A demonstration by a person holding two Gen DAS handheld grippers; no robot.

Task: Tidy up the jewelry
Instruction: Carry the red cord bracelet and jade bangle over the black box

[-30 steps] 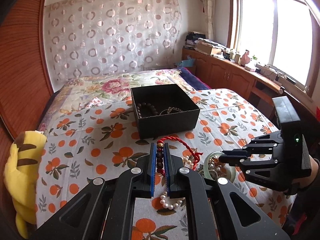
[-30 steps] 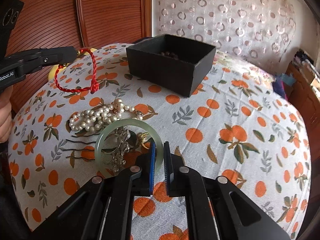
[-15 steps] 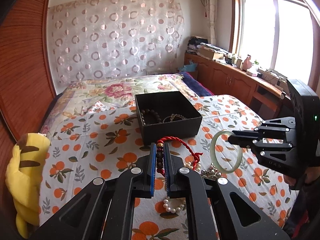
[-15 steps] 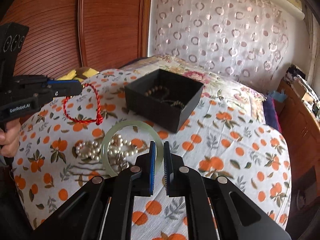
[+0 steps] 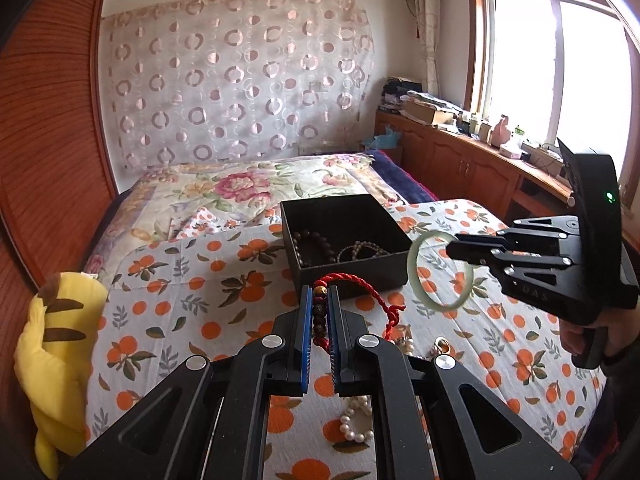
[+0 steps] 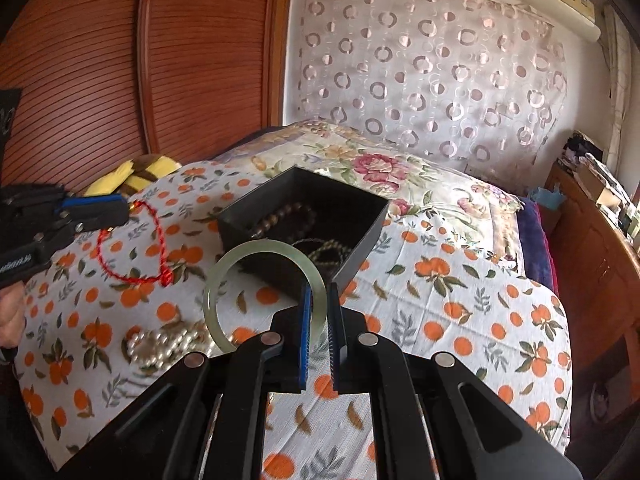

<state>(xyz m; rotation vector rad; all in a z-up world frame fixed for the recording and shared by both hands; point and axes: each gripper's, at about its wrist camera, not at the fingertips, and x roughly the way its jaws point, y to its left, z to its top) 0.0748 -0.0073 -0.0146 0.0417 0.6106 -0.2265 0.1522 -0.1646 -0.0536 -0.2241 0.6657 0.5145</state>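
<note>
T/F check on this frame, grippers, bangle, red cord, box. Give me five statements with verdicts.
1. The right gripper is shut on the green bangle. True.
2. The bangle lies flat on the bedspread. False: it hangs in the air, clear of the cloth, near the black box.
3. The left gripper is shut on the red cord bracelet. True; its loop dangles free in the right wrist view.
4. The black box is empty. False: bead bracelets already lie inside.
5. The pearl strand is in the box. False: it lies on the bedspread, in front of the box.
</note>
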